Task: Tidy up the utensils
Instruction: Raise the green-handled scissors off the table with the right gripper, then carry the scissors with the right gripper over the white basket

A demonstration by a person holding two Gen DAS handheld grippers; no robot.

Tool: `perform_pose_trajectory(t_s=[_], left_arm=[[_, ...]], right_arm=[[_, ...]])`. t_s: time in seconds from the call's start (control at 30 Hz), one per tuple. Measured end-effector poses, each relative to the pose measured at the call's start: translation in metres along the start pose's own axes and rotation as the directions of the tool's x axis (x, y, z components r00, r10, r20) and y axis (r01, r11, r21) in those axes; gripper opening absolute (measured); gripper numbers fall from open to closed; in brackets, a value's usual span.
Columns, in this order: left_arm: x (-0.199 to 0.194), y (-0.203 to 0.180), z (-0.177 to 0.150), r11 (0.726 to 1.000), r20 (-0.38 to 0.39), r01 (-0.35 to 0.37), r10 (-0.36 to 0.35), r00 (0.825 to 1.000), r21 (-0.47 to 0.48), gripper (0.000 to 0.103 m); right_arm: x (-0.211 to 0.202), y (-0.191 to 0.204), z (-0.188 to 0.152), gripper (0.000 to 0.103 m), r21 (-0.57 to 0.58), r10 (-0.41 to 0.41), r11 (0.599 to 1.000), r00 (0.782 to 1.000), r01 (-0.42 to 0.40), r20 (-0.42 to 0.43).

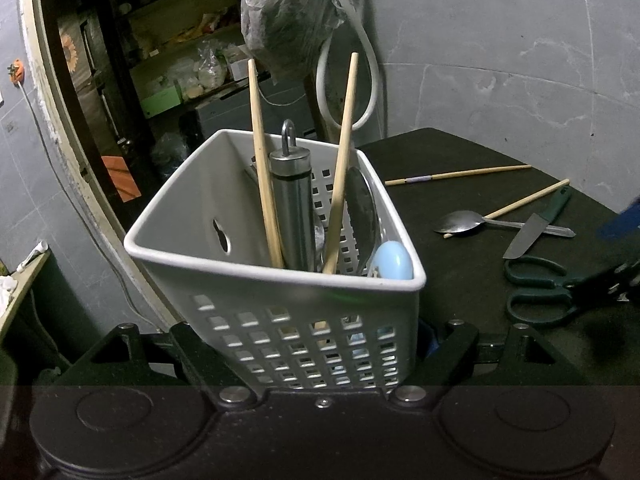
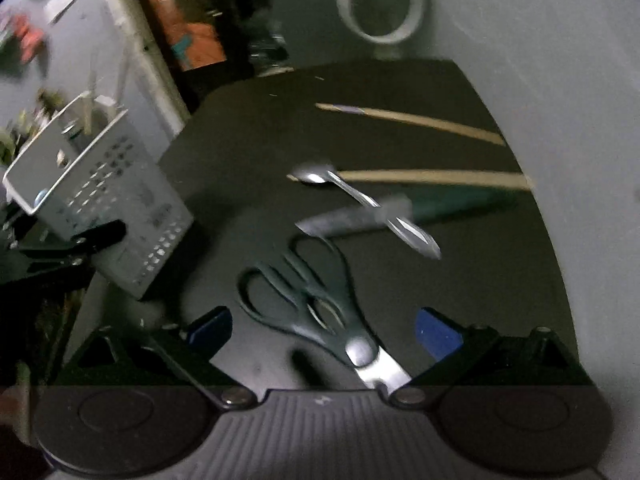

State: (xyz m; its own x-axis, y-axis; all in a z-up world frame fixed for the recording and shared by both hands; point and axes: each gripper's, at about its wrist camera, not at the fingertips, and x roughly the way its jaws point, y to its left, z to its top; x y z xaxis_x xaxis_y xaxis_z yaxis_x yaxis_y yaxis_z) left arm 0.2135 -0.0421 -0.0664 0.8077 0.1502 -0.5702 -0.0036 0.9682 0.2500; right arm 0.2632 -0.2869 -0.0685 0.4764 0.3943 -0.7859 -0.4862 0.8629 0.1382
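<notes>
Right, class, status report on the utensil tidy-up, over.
Left gripper shut on caddy. Right gripper open over scissors. Spoon, knife, two chopsticks loose on table.

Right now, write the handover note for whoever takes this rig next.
Left gripper: shut on the white basket, holding it tilted at the table's edge.
Right gripper: open, hovering over the scissors, nothing held.
Done: two chopsticks, a steel cylinder, a dark spoon and a light blue item stand in the basket.
Left on the dark table: scissors, knife, spoon, two chopsticks.
</notes>
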Motion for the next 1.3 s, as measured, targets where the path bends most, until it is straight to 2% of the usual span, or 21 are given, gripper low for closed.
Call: perform_pose_trajectory(t_s=[0.1,0.23,0.33,0.47,0.53,0.6,0.67,0.7,0.73,0.87,0.93,1.07,1.23,1.3], left_arm=[[0.0,0.0,0.0,1.0,0.001,0.0,0.0,1.0,0.0,0.085],[0.0,0.0,0.0,1.0,0.0,0.0,0.0,1.0,-0.001,0.085],[0.0,-0.001,0.0,1.0,0.0,0.0,0.0,1.0,-0.002,0.085],[0.0,0.0,0.0,1.0,0.0,-0.001,0.001,1.0,-0.008,0.085],[0.0,-0.001,0.0,1.0,0.0,-0.002,0.002,1.0,-0.009,0.085],[-0.001,0.0,0.0,1.0,0.0,-0.001,0.001,1.0,-0.009,0.085],[-0.001,0.0,0.0,1.0,0.001,-0.001,0.001,1.0,-0.009,0.085],[0.0,0.0,0.0,1.0,0.0,-0.001,0.001,1.0,-0.011,0.085],[-0.001,0.0,0.0,1.0,0.0,-0.001,0.001,1.0,-0.01,0.085],[-0.001,0.001,-0.001,1.0,0.0,0.0,0.0,1.0,-0.013,0.085],[-0.001,0.001,0.0,1.0,0.001,-0.001,0.001,1.0,-0.011,0.085],[0.0,0.002,0.001,1.0,0.0,-0.001,0.001,1.0,-0.015,0.085],[0.0,0.003,0.001,1.0,0.001,0.0,0.0,1.0,-0.012,0.085],[0.0,0.002,0.001,1.0,0.001,0.0,0.0,1.0,-0.01,0.085]], right_arm=[[0.019,0.02,0.013,0.087,-0.125,-0.006,0.992,1.0,0.003,-0.023],[0.04,0.03,0.024,0.068,-0.2,0.005,0.98,0.997,-0.02,-0.075],[0.05,0.032,0.028,0.058,-0.253,0.001,0.967,0.994,-0.029,-0.111],[0.061,0.034,0.033,0.057,-0.318,0.027,0.945,0.986,-0.079,-0.162],[0.064,0.034,0.036,0.063,-0.347,0.043,0.932,0.982,-0.105,-0.181],[0.067,0.035,0.039,0.064,-0.377,0.062,0.916,0.979,-0.134,-0.196],[0.069,0.036,0.041,0.05,-0.394,0.075,0.907,0.979,-0.145,-0.187],[0.068,0.036,0.043,0.036,-0.389,0.082,0.91,0.981,-0.147,-0.178],[0.068,0.035,0.045,0.033,-0.378,0.079,0.915,0.981,-0.142,-0.179],[0.062,0.033,0.043,0.032,-0.343,0.075,0.931,0.985,-0.126,-0.157],[0.053,0.027,0.042,0.032,-0.298,0.101,0.945,0.988,-0.133,-0.118],[0.017,0.013,0.041,0.033,-0.183,0.157,0.972,0.987,-0.15,0.028],[-0.022,0.001,0.039,0.033,-0.106,0.152,0.986,0.963,-0.131,0.223],[-0.035,-0.004,0.033,0.033,-0.07,0.137,0.99,0.94,-0.121,0.312]])
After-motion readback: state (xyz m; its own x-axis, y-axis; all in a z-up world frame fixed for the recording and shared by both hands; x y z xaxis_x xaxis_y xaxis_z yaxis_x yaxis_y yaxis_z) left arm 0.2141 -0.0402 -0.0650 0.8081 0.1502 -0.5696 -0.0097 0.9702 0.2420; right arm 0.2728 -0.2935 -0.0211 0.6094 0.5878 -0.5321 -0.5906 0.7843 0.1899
